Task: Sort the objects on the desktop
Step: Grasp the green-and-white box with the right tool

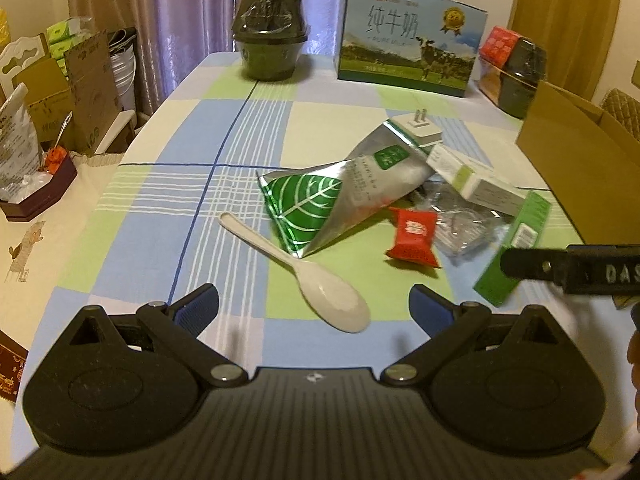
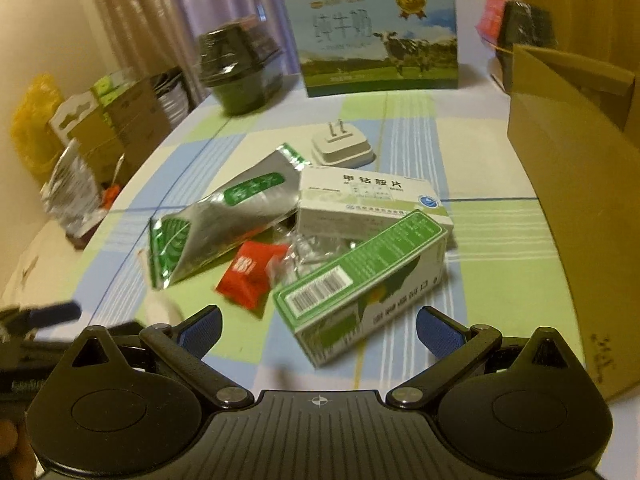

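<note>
A pile lies mid-table: a silver and green foil pouch, a red candy packet, a white medicine box, a green and white carton, crumpled clear plastic and a white plug adapter. A white plastic spoon rests just ahead of my open left gripper, its bowl between the fingers. My right gripper is open with the carton's near end between its fingers, not touching. The right gripper's black finger shows in the left wrist view.
An open brown cardboard box stands at the table's right edge. At the back are a milk gift box, a dark wrapped bowl and red and dark packages. Cartons and bags crowd the left side.
</note>
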`<state>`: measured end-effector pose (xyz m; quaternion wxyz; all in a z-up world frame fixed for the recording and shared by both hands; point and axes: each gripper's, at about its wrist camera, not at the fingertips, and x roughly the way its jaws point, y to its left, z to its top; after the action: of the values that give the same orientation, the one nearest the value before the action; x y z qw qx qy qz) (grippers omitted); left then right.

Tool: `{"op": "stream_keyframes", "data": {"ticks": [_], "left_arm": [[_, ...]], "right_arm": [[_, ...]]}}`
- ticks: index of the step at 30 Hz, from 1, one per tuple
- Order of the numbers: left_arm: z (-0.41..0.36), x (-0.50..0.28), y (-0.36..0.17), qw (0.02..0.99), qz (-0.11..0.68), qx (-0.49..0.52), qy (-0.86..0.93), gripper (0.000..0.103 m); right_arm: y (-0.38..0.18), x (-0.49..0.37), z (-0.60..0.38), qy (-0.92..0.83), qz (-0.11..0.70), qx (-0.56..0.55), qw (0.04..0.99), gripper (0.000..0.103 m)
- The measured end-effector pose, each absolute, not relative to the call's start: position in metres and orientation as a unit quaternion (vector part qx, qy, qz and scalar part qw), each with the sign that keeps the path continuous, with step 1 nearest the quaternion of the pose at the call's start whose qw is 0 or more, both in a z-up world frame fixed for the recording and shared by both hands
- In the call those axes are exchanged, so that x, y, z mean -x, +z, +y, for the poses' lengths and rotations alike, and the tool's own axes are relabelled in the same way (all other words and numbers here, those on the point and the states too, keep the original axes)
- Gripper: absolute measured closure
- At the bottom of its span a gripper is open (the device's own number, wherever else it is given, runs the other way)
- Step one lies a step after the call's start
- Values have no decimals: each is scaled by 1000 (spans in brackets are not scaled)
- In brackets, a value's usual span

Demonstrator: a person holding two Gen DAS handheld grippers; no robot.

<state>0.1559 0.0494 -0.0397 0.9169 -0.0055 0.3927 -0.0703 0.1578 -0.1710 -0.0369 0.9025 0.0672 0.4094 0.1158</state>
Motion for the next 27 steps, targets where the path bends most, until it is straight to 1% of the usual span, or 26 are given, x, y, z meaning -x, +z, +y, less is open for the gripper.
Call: {"op": "stream_keyframes", "data": {"ticks": [6, 8, 10, 11, 13, 14, 16, 17, 19, 20, 21, 22, 23, 24, 25, 26, 27], "left_arm": [[54, -164, -52, 914, 399, 13, -69, 4], [54, -166, -55, 913, 401, 18, -69, 4], [52, -168, -58, 912, 403, 21, -71, 4], [51, -169, -58, 912, 403, 21, -73, 4], [47, -171, -60, 912, 402, 21, -77, 4], [46, -173, -61, 912, 402, 21, -77, 4], [42, -176, -62, 912, 402, 23, -79, 4], [40, -178, -63, 912, 401, 23, -79, 4], [36, -182, -65, 913, 400, 21, -75, 5], [34, -184, -66, 914, 399, 21, -73, 7], [32, -185, -67, 914, 398, 20, -71, 10], [31, -187, -68, 914, 400, 20, -69, 15], [29, -189, -69, 913, 402, 19, -66, 22], [28, -190, -71, 912, 405, 19, -64, 27], [27, -190, -72, 911, 408, 21, -64, 37], [26, -188, -72, 911, 408, 22, -62, 41], [25, -186, -71, 911, 407, 19, -61, 47]], "right_arm": [[-48, -180, -168, 84, 411, -79, 904, 3], [-52, -184, -168, 76, 416, -84, 902, 7], [-55, -186, -169, 73, 419, -85, 901, 22], [-56, -186, -170, 74, 421, -84, 900, 24], [-56, -183, -175, 84, 421, -80, 900, 34], [-54, -180, -177, 86, 419, -77, 901, 37], [-50, -173, -182, 91, 418, -70, 901, 48], [-49, -169, -184, 95, 418, -68, 901, 50], [-47, -160, -190, 101, 415, -57, 902, 63], [-45, -156, -193, 102, 414, -51, 903, 66], [-43, -151, -198, 103, 413, -47, 904, 72], [-42, -147, -202, 102, 412, -44, 904, 76], [-41, -143, -207, 99, 413, -43, 904, 76], [-41, -140, -213, 100, 415, -46, 903, 76], [-40, -137, -219, 101, 417, -49, 902, 76], [-39, -134, -222, 100, 418, -49, 902, 76], [-38, -130, -227, 98, 419, -48, 902, 76]]}}
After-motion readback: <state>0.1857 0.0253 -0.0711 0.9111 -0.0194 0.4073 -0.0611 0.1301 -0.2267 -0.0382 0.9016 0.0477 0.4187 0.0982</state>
